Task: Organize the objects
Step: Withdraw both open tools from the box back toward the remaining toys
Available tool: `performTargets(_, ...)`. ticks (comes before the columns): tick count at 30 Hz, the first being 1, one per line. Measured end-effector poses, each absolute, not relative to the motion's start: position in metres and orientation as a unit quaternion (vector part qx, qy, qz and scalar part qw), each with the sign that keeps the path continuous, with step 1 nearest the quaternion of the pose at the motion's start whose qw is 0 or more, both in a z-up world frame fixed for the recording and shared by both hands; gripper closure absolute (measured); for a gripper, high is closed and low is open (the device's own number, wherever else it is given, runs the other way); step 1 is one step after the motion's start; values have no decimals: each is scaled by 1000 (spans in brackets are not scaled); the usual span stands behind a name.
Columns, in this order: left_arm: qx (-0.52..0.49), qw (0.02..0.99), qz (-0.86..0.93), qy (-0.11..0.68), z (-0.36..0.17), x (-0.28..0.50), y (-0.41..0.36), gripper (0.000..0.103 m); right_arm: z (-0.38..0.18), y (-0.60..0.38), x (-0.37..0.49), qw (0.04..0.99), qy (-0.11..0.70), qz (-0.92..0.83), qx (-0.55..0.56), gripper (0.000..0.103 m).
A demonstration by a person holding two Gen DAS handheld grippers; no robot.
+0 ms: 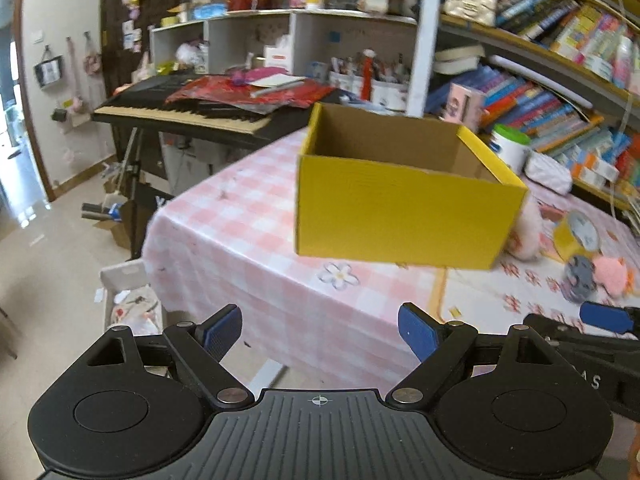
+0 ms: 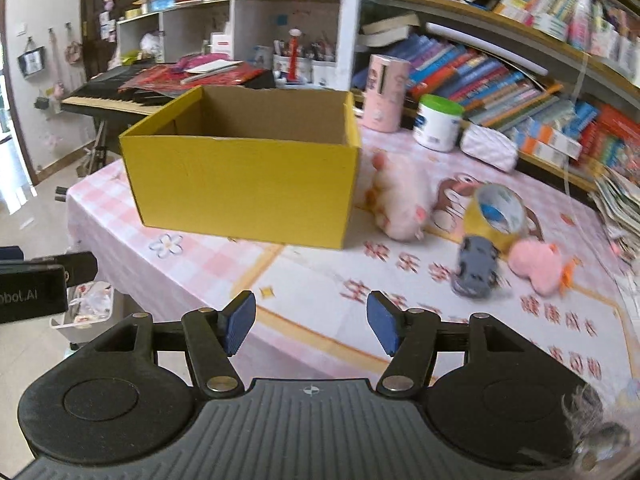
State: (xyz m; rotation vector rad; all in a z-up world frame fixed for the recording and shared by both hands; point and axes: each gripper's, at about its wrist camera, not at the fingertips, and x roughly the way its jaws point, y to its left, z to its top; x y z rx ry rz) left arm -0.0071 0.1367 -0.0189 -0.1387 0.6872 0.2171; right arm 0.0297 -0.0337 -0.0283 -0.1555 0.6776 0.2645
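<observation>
An open yellow cardboard box (image 1: pixel 404 216) (image 2: pixel 244 196) stands on the pink checked tablecloth (image 1: pixel 240 224), and what I see of its inside is bare. To its right lie a pale pink plush (image 2: pixel 400 204), a yellow tape roll (image 2: pixel 496 212), a grey toy car (image 2: pixel 476 268) and a pink plush duck (image 2: pixel 538 266). My left gripper (image 1: pixel 320 334) hovers open in front of the table's near edge, nothing between its fingers. My right gripper (image 2: pixel 310 322) is open and empty over the tablecloth, short of the toy car.
A white tub with a green lid (image 2: pixel 438 122), a pink canister (image 2: pixel 386 94) and a white pouch (image 2: pixel 488 148) stand behind the toys. Bookshelves (image 2: pixel 520 60) line the right. A keyboard (image 1: pixel 188 114) with red papers sits at the back left. A bin (image 1: pixel 128 304) is on the floor.
</observation>
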Motion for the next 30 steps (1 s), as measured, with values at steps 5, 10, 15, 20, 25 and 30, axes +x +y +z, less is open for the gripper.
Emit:
performTargets(5, -42, 934, 64, 349, -24, -13, 117, 16, -30, -51, 14, 937, 332, 94, -62, 40)
performTargets(10, -27, 933, 31, 359, -26, -14, 101, 16, -29, -67, 4, 939, 335, 57, -54, 35)
performTargets(15, -25, 930, 2, 366, -29, -9, 88, 16, -29, -83, -2, 938, 342, 26, -49, 35)
performTargets(20, -19, 930, -16, 367, -29, 1, 75, 16, -29, -99, 1, 936, 348, 1, -42, 34)
performTargets(25, -16, 927, -32, 374, -32, 20, 54, 16, -31, -117, 9, 935, 353, -9, -43, 34)
performTargets(30, -1, 926, -49, 373, -30, 37, 25, 16, -31, -146, 26, 933, 358, -29, -29, 33)
